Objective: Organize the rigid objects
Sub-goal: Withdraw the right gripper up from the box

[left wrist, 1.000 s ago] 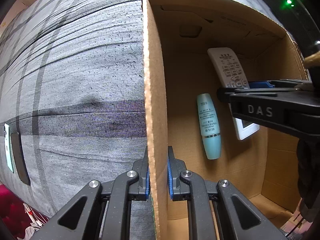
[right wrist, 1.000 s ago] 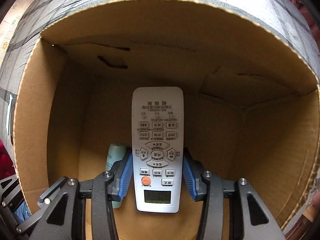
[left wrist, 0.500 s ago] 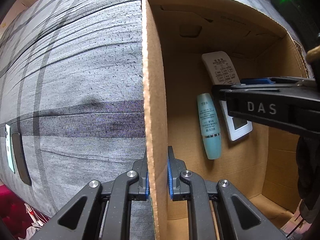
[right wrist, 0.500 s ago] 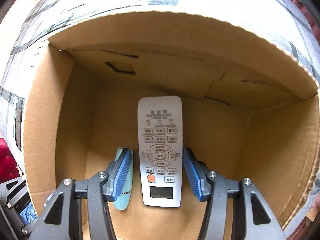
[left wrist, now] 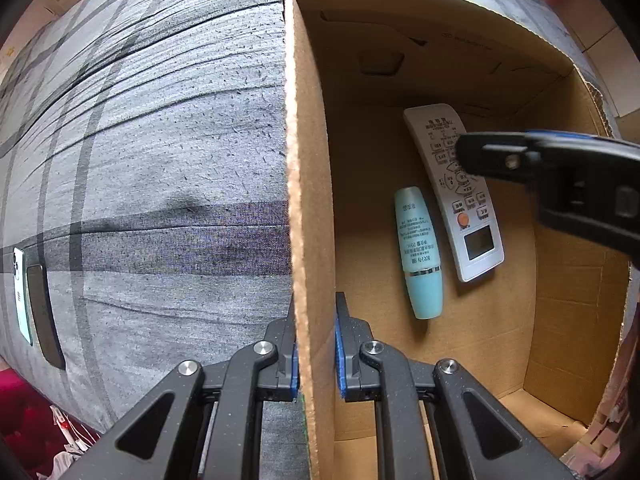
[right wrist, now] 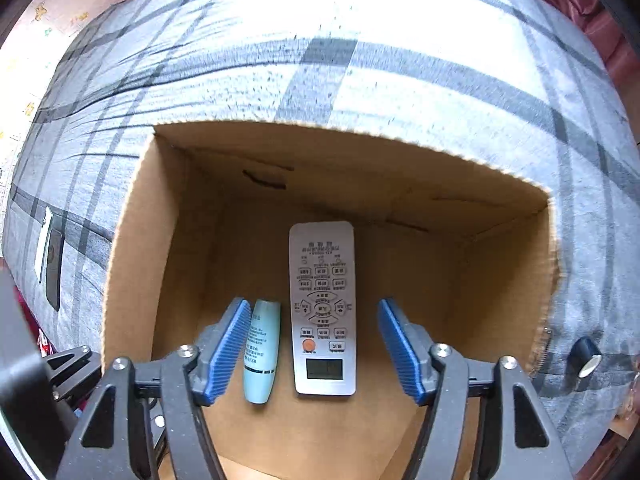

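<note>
A white remote control (right wrist: 322, 312) lies flat on the floor of an open cardboard box (right wrist: 132, 240), beside a light blue tube (right wrist: 261, 348). Both also show in the left wrist view, the remote (left wrist: 454, 192) and the tube (left wrist: 418, 252). My right gripper (right wrist: 314, 348) is open and empty, raised above the box over the remote. My left gripper (left wrist: 316, 344) is shut on the box's left wall (left wrist: 308, 200).
The box sits on a grey plaid bedsheet (right wrist: 320, 60). A phone (left wrist: 22, 292) and a dark flat object (left wrist: 44, 316) lie on the sheet to the far left. A small black and white object (right wrist: 586, 358) lies right of the box.
My right gripper let go of the remote, opened wide and pulled back up out of the box. The remote now rests on the box floor. My left gripper stayed put.
</note>
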